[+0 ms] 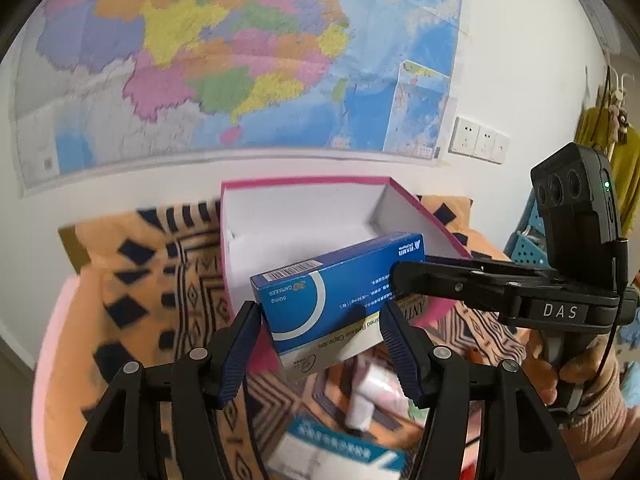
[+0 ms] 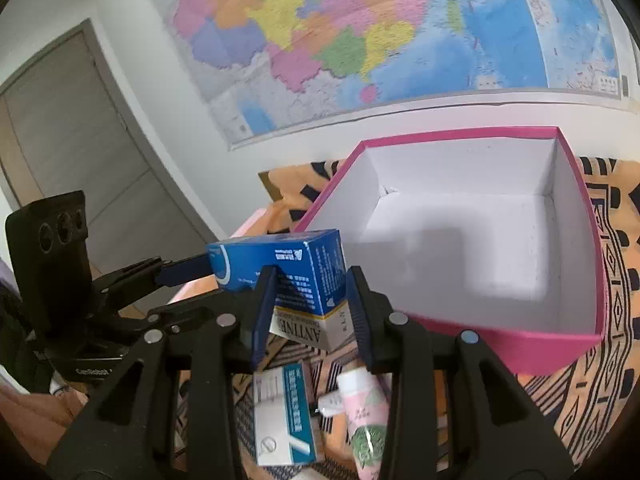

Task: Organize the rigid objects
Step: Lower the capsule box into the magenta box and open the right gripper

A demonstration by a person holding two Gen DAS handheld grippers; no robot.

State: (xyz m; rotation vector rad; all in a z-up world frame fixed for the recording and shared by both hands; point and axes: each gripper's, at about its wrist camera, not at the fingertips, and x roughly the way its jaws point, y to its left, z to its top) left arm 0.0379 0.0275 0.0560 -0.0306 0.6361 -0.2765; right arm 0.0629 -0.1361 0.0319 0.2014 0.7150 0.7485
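Observation:
A blue and white medicine carton (image 1: 336, 300) is held in the air just in front of an open pink box (image 1: 304, 216) with a white, empty inside. My left gripper (image 1: 320, 332) has its blue pads on both sides of the carton's near end. My right gripper (image 2: 312, 300) is shut on the carton's (image 2: 304, 280) other end; it shows in the left wrist view (image 1: 408, 276) reaching in from the right. The pink box (image 2: 480, 240) lies right of the carton in the right wrist view. The left gripper (image 2: 180, 270) reaches in from the left there.
On the orange patterned cloth (image 1: 132, 280) below lie a white and teal carton (image 2: 284, 416) and a pink and white tube (image 2: 364, 420). A map hangs on the wall (image 1: 224, 60). A grey door (image 2: 80, 140) stands at left.

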